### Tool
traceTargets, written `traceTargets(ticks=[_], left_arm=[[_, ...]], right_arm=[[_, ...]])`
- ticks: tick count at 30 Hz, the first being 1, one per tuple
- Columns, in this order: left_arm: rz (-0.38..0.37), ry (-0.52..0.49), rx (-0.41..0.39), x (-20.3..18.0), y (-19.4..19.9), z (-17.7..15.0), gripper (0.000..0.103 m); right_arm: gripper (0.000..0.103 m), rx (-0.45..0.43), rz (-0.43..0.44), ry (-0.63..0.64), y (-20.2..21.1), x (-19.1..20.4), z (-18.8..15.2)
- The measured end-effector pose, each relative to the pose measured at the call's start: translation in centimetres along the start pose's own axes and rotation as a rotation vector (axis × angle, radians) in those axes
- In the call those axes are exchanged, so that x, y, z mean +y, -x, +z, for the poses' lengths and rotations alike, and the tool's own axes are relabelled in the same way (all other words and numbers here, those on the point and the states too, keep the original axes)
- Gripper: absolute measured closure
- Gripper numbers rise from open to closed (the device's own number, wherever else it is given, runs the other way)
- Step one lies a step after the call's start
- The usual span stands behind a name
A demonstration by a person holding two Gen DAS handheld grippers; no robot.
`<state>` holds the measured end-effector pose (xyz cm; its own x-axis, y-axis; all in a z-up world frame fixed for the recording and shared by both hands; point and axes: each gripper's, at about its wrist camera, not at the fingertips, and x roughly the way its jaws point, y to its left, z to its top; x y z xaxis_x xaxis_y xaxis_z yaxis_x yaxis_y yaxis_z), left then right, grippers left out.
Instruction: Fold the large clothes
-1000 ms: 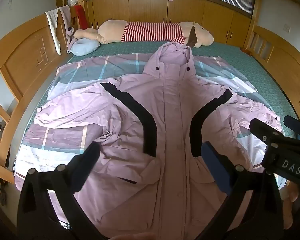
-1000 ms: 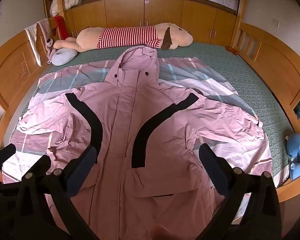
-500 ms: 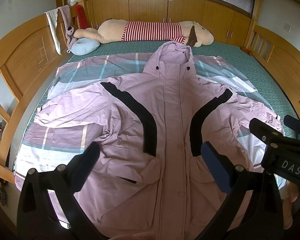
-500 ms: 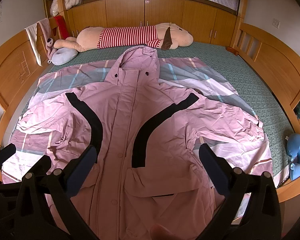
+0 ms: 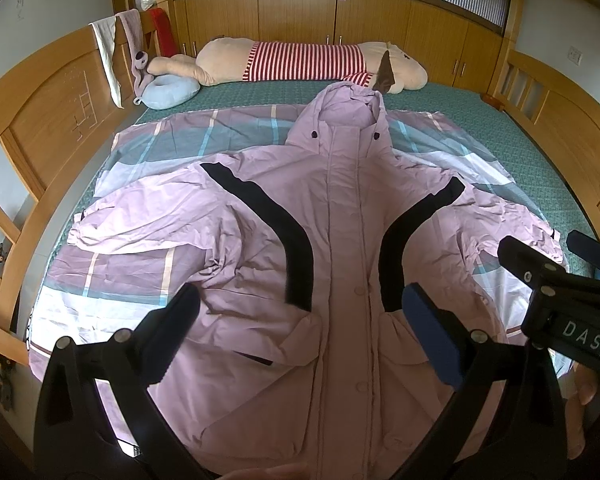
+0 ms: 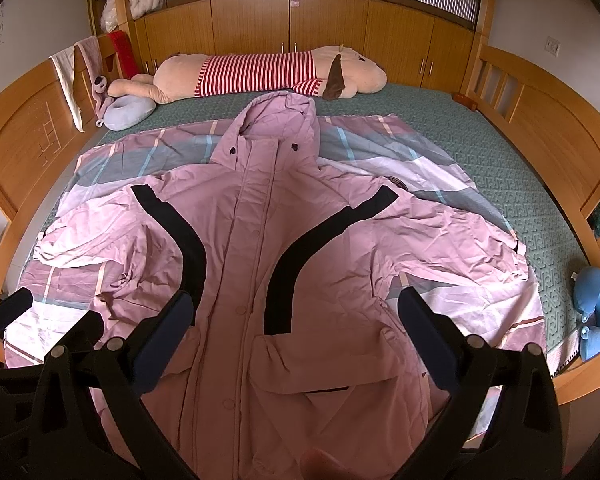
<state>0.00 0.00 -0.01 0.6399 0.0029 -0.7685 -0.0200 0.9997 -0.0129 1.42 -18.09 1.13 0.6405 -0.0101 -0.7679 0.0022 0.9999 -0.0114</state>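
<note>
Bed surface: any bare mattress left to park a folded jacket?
Free: the green mattress strip on the right, between the plaid sheet and the wooden side rail. A thinner strip lies between the jacket hood and the plush toy. The centre is covered; the far-left corner holds a neck pillow.

White letters "DAS" read clearly on a small dark label fixed to the black right gripper; nothing else is legible.
</note>
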Motion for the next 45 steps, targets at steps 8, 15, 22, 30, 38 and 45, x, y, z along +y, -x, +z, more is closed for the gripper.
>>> traceTargets(ticks=[8, 15, 22, 30, 38, 45], left_arm=[[-0.001, 0.002, 0.005, 0.1, -0.2, -1.1, 0.002], [0.005, 0.004, 0.013, 0.1, -0.7, -0.8, 0.002], [0.005, 0.001, 0.019, 0.0, -0.8, -0.8, 0.002], [0.009, 0.000, 0.025, 0.0, -1.0, -0.9, 0.002], [0.011, -0.002, 0.028, 0.0, -1.1, -0.9, 0.002], [0.013, -0.004, 0.029, 0.2, -1.1, -0.9, 0.002]], right_arm=[[0.001, 0.001, -0.001, 0.000, -0.3, 0.1, 0.0], [0.001, 0.002, -0.001, 0.001, -0.3, 0.0, 0.2], [0.001, 0.004, 0.001, 0.003, -0.5, 0.1, 0.0], [0.001, 0.010, 0.004, 0.007, -0.9, 0.4, -0.4], [0.001, 0.012, 0.003, 0.009, -1.1, 0.8, -0.5], [0.001, 0.013, 0.005, 0.012, -1.1, 1.1, -0.6]])
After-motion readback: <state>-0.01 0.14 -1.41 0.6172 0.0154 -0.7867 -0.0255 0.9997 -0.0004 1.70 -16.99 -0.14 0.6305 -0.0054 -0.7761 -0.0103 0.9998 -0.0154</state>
